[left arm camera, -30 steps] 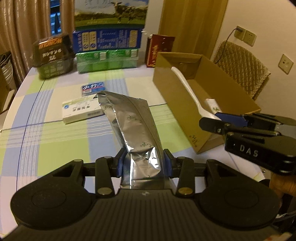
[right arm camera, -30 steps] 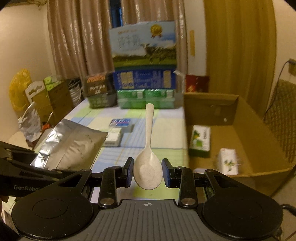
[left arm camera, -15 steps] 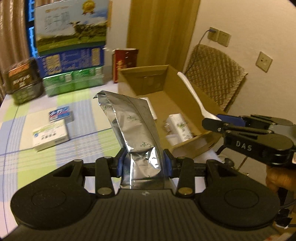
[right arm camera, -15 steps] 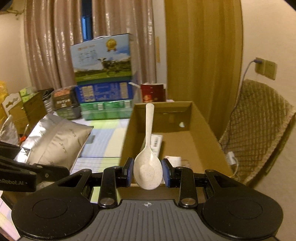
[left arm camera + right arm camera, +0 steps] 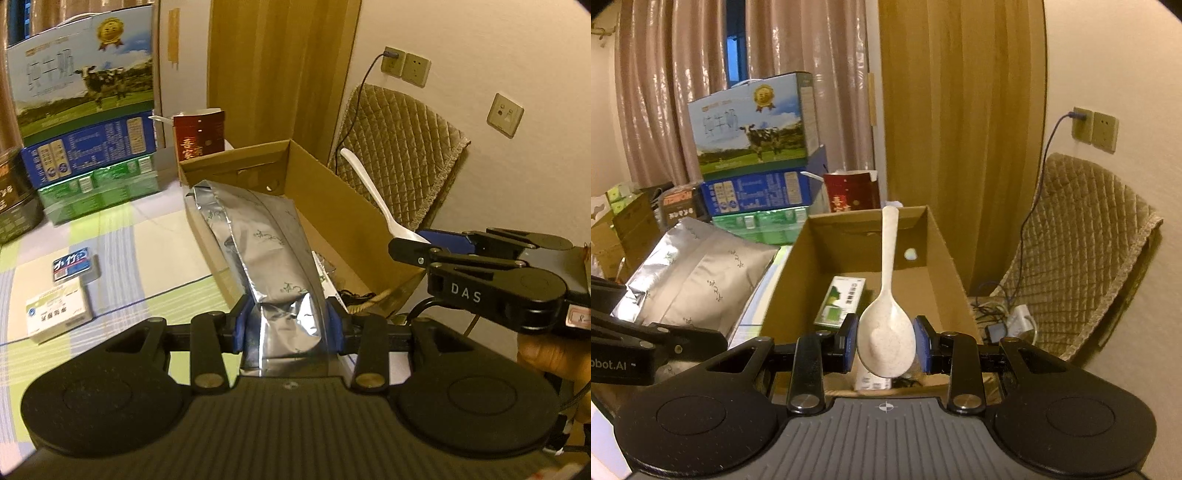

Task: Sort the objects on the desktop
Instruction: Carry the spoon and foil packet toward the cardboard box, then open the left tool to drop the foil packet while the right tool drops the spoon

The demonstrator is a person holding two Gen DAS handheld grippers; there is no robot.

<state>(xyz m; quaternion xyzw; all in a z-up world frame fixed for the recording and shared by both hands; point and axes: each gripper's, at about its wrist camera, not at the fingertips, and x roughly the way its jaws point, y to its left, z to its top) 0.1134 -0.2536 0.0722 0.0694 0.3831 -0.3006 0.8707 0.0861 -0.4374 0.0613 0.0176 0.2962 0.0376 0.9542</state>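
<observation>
My left gripper (image 5: 288, 325) is shut on a silver foil pouch (image 5: 266, 254) and holds it up over the near end of the open cardboard box (image 5: 351, 210). The pouch also shows in the right wrist view (image 5: 698, 280). My right gripper (image 5: 885, 345) is shut on the bowl of a white spoon (image 5: 888, 295), handle pointing forward, above the same box (image 5: 934, 251). The right gripper with the spoon (image 5: 376, 199) shows at the right of the left wrist view. A green-and-white carton (image 5: 842, 301) lies inside the box.
On the checked tablecloth (image 5: 140, 251) lie a white medicine box (image 5: 57, 314) and a small blue box (image 5: 74, 264). Stacked milk cartons (image 5: 85, 107) and a red box (image 5: 199, 134) stand at the back. A quilted chair (image 5: 399, 155) is to the right.
Both grippers have swung right with their loads, from over the table to over the cardboard box. The box interior now fills the right wrist view.
</observation>
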